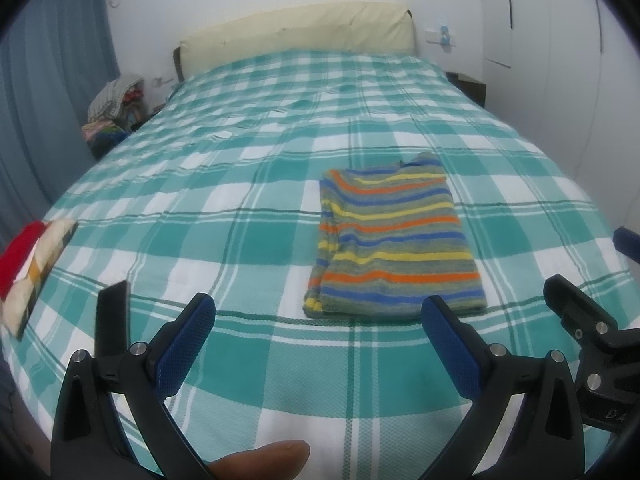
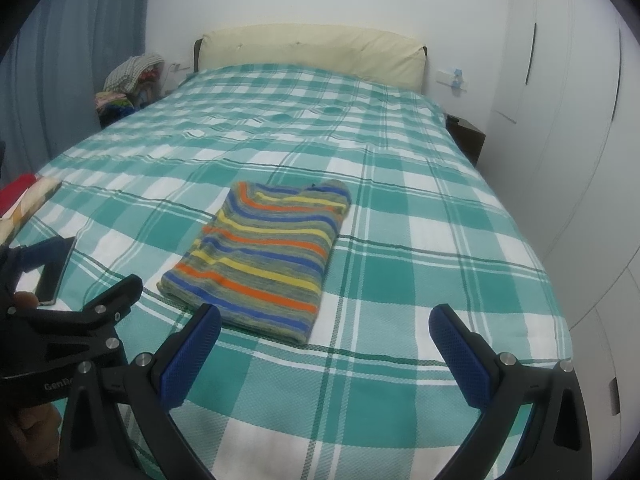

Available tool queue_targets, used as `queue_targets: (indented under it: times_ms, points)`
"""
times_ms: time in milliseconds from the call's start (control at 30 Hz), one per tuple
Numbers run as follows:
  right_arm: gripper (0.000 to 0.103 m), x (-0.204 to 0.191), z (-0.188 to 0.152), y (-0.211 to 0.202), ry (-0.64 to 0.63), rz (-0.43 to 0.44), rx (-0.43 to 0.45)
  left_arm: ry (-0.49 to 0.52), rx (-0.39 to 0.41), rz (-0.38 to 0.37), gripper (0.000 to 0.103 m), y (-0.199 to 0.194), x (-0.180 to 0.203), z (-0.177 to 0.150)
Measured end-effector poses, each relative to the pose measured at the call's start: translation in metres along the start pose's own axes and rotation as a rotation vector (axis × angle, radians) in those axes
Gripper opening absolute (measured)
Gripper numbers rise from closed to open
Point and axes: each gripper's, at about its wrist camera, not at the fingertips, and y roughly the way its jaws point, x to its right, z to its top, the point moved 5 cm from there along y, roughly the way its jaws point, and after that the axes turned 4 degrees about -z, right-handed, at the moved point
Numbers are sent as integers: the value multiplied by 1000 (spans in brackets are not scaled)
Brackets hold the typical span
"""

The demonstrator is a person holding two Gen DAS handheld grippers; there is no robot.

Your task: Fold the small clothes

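Observation:
A small striped garment (image 1: 394, 240) (image 2: 268, 256), grey with orange, yellow and blue bands, lies folded into a flat rectangle on the green-and-white checked bedspread (image 1: 248, 248) (image 2: 420, 264). My left gripper (image 1: 318, 320) hovers open just short of its near edge, nothing between the blue pads. My right gripper (image 2: 325, 330) is open too, near the garment's near right corner, holding nothing. The right gripper's black body shows at the right edge of the left wrist view, and the left gripper's body at the lower left of the right wrist view.
A folded stack of red and patterned cloth (image 1: 28, 264) (image 2: 24, 196) lies at the bed's left edge, a dark phone (image 1: 114, 320) (image 2: 54, 272) beside it. A cream headboard (image 1: 296, 28), a clothes pile (image 1: 116, 108) on the left nightstand, white wardrobes (image 2: 568, 120) right.

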Motion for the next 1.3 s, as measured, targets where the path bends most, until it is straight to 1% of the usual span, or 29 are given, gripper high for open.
queue_targets:
  times_ms: [600,1300]
  points:
    - [103,-2,0,-2,-5,3,1,1,6,13,103,-3,-4,1]
    - [103,-6,0,-4,-8,9,2,-2,5,10,103,-3,-5,1]
